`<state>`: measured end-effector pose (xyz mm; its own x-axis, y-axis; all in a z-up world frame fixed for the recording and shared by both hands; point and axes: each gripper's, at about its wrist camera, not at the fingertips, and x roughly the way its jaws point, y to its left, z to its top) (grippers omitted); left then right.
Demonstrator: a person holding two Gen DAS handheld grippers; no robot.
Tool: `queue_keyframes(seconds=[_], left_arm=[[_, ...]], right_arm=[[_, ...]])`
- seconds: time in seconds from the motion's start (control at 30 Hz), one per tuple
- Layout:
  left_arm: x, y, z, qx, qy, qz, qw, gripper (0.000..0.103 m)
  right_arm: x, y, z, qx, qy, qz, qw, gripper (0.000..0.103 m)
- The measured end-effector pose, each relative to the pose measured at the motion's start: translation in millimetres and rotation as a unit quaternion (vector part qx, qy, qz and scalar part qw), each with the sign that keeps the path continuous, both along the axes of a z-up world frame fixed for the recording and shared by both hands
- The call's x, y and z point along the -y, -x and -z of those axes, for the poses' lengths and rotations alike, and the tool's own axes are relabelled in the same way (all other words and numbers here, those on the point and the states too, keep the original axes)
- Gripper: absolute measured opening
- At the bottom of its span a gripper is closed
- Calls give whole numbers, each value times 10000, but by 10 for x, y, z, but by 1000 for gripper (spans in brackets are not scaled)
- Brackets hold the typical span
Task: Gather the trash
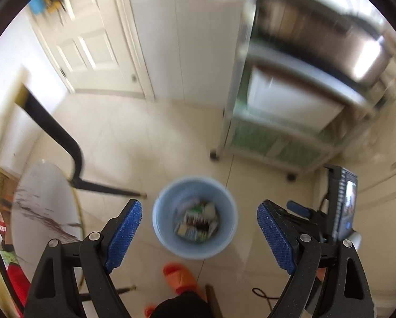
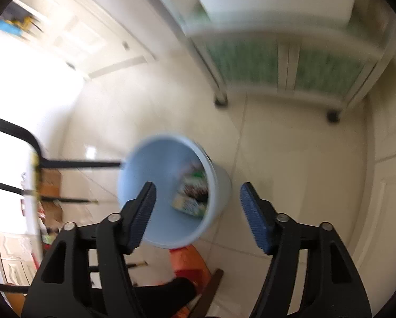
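Blue bin (image 1: 195, 216): pale plastic, upright on the tiled floor (image 1: 134, 143), directly below both grippers.
Trash (image 1: 198, 222): wrappers and packets piled in the bin bottom, blurred.
Left gripper (image 1: 199, 235): jaws spread wide, nothing between the pads, well above the bin.
Right gripper (image 2: 198, 212): jaws released, empty, above the bin rim.
Shelf rack (image 1: 277, 143): behind the bin, on the floor.
Orange slipper (image 1: 182, 278): just beside the bin's near side.
Tabletop (image 1: 44, 206): round, white, left of the bin.
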<state>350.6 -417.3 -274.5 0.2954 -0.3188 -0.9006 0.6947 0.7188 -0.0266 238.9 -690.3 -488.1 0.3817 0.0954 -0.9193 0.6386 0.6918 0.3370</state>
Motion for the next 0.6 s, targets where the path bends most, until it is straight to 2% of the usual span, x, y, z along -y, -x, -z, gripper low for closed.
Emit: queue_keyframes(seconds=[0.1, 0.2, 0.27, 0.3, 0.33, 0.47, 0.53, 0.6], left_arm=[[-251, 257, -530, 512, 424, -80, 9978, 93], [-514, 500, -962, 922, 754, -154, 9928, 95], [-770, 703, -1272, 1225, 959, -244, 9875, 97], [-899, 806, -1411, 1407, 1057, -297, 9839, 99], [-1042, 910, -1491, 1560, 1141, -363, 9805, 99], [-1636, 1377, -1864, 2113, 1467, -631, 9643, 102], [-1948, 1642, -2050, 2369, 1624, -843, 9541, 102], [-2266, 1896, -2198, 2644, 1783, -1049, 9420, 102]], right_arm=[[-108, 3, -701, 556, 304, -126, 9979, 66], [-309, 3, -1432, 1133, 739, -319, 9903, 66], [-465, 13, -1858, 1512, 966, -451, 9827, 74], [-572, 20, -2097, 1720, 1110, -542, 9773, 82], [-673, 31, -2323, 1900, 1280, -625, 9714, 84], [-1092, 93, -3126, 2570, 1808, -947, 9446, 87], [-1338, 172, -3443, 2855, 2035, -1080, 9303, 93], [-1587, 280, -3759, 3192, 2238, -1223, 9127, 93]])
